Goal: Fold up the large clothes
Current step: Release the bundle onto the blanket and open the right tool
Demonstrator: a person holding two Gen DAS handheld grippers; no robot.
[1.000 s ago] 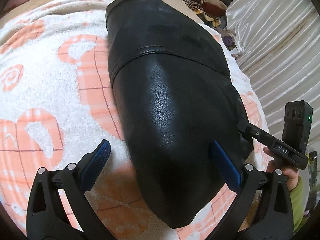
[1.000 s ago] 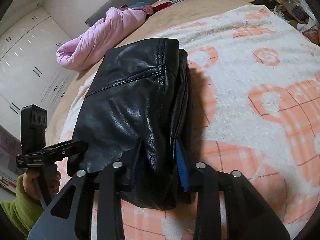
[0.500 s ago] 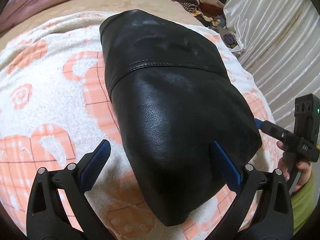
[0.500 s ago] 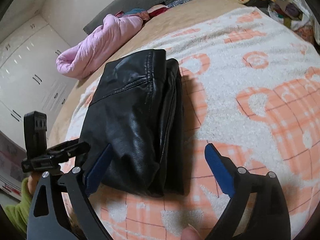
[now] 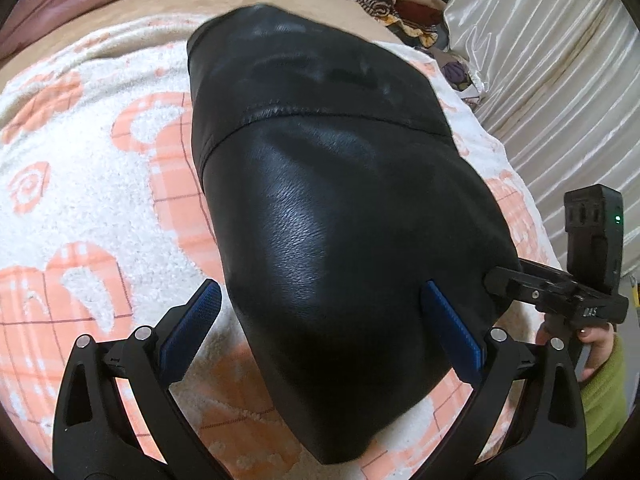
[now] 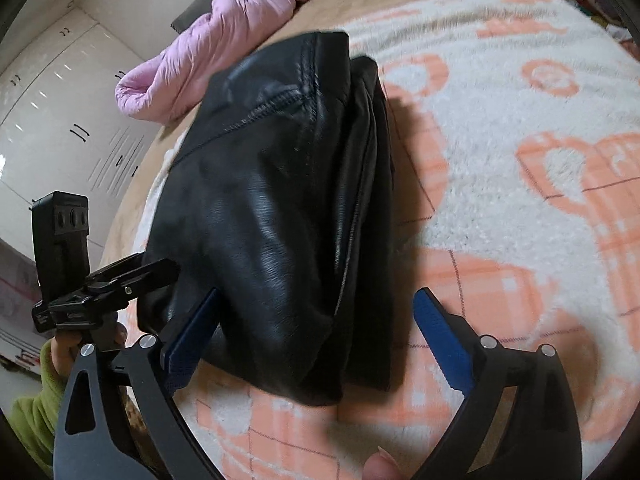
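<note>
**Jacket folded and let go, ready for tidying**

A black leather jacket (image 5: 340,208) lies folded into a thick, narrow bundle on a white and orange blanket (image 5: 92,184) spread over the bed. The fold looks essentially done: the layers are stacked, with their edges showing along one side in the right wrist view.

The right gripper (image 6: 320,336) has just been opening, and its blue fingers (image 6: 440,336) now stand spread wide. The near end of the jacket sits between them, but the pads do not press on it, so the bundle rests on the blanket by its own weight. The left gripper (image 5: 320,336) is spread wide too, straddling the near end of the jacket without pinching it. Each gripper is visible at the edge of the other's view, close beside the bundle, held by a hand in a green sleeve (image 5: 604,400).

Judging by this, the step in hand is the release after the last fold. The next move probably calls for drawing both grippers clear without dragging the leather, or pressing the bundle flat if the stiff layers spring up. A pink jacket (image 6: 208,52) lying near the far edge may be next.
</note>
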